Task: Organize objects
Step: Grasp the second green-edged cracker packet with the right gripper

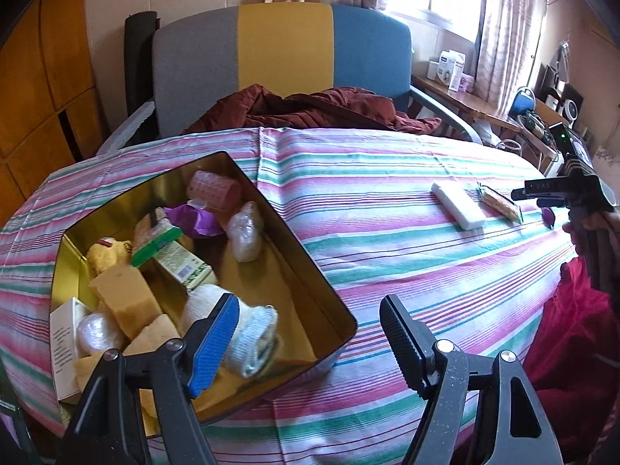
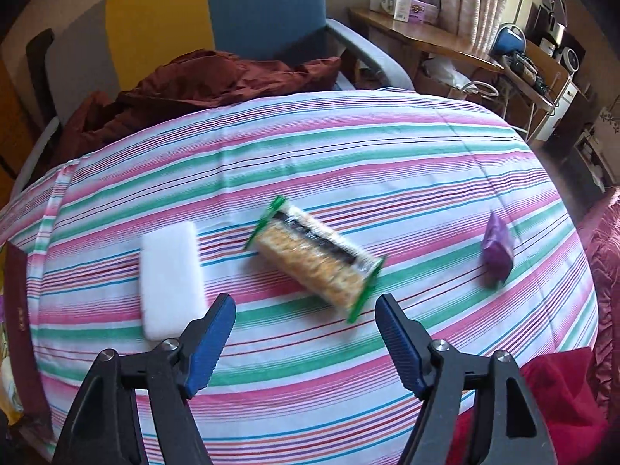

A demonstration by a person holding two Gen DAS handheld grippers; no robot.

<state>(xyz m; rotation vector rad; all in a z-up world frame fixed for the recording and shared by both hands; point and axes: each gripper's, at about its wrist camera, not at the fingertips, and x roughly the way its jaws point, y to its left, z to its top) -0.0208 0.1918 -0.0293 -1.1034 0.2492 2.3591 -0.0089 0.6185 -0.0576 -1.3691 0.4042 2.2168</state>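
The left gripper (image 1: 310, 323) hangs with jaws apart and nothing between them, its blue-padded finger over the near corner of a gold tin (image 1: 294, 240) filled with sponges, small boxes and wrapped bundles; the right gripper (image 2: 306, 321) is likewise spread and empty above the striped tablecloth (image 2: 348, 147); just beyond its fingertips lies a green-edged cracker packet (image 2: 316, 259), with a white block (image 2: 170, 271) to its left and a purple pouch (image 2: 496, 252) well apart on the right; a tricolour chair (image 1: 283, 66) stands behind.
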